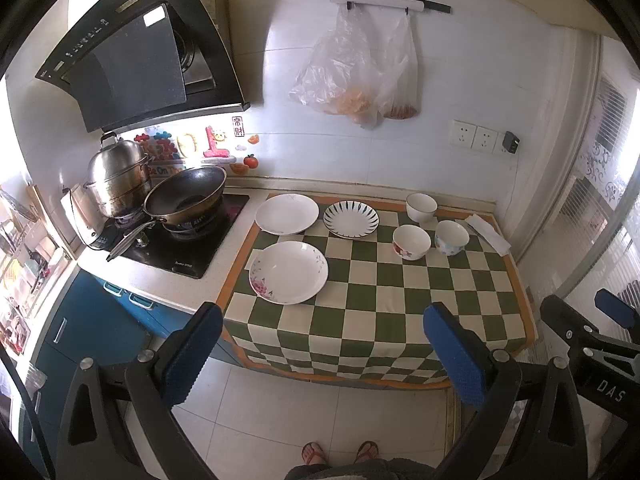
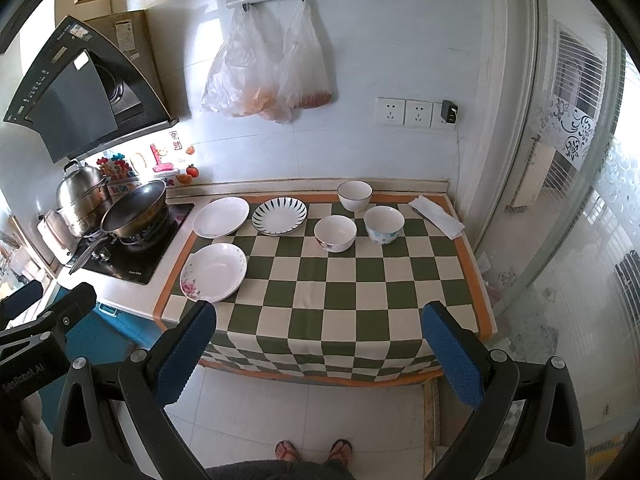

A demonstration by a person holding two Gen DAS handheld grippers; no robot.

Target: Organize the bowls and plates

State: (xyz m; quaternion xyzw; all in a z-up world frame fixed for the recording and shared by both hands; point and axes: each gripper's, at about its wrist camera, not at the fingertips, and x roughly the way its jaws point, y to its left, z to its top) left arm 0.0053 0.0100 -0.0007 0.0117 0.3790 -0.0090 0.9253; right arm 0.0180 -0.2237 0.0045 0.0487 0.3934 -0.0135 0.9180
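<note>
Left gripper (image 1: 324, 354), right gripper (image 2: 320, 352) spread, empty; round glossy plates (image 1: 288, 272), bowls (image 1: 411, 242) on checkered cloth (image 1: 380, 300)

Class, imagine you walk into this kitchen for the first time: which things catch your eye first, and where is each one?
The green-and-cream checked cloth covering the counter stands out first, with three plates grouped at its left end and three bowls towards its far right. To the left, a dark wok sits on the stove beside a steel steamer pot. On the wall above hang two clear plastic bags.
</note>
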